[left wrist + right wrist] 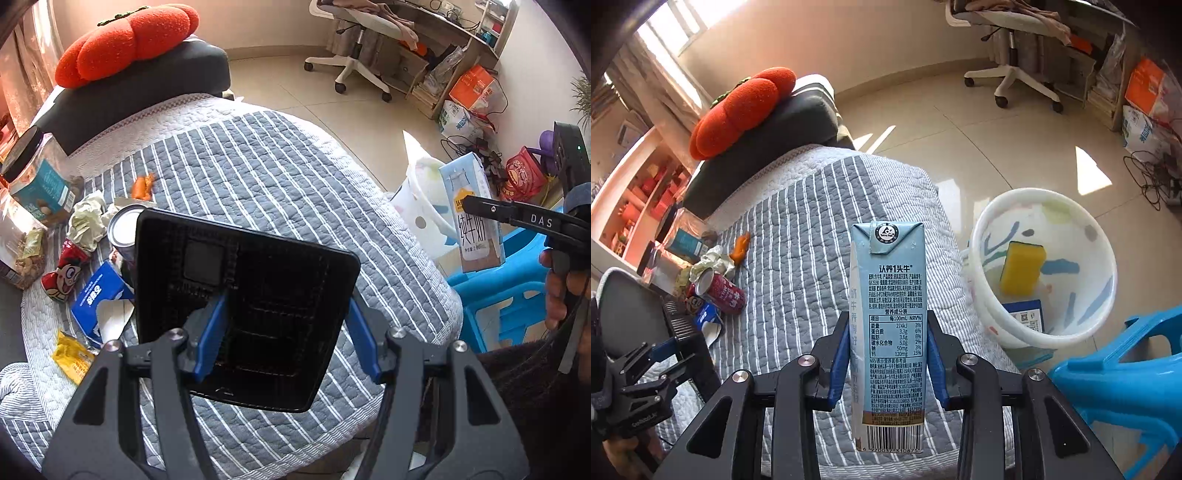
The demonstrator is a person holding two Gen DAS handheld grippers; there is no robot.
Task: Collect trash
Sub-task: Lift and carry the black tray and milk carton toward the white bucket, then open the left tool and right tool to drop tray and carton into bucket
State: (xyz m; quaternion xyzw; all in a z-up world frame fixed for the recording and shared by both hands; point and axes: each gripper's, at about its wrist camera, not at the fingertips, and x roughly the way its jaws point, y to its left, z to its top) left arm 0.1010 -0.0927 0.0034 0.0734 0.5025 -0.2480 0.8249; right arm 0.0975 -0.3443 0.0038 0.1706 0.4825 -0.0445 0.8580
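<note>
tray (258, 295) hides can (123, 229), carton print blurred

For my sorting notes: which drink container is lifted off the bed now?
The pale blue milk carton, gripped upright in the right tongs. The red can lies on its side on the quilt.

Both tongs (288, 332) (888, 354) clamped, level, apart.

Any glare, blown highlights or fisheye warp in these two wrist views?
Right wrist: window top-left is blown out, hard sun patches glare on the beige tiled floor, label on the pale blue milk carton stays sharp. Left wrist: black plastic tray reads nearly featureless dark; grey striped quilt lines bow strongly toward the edges.
</note>
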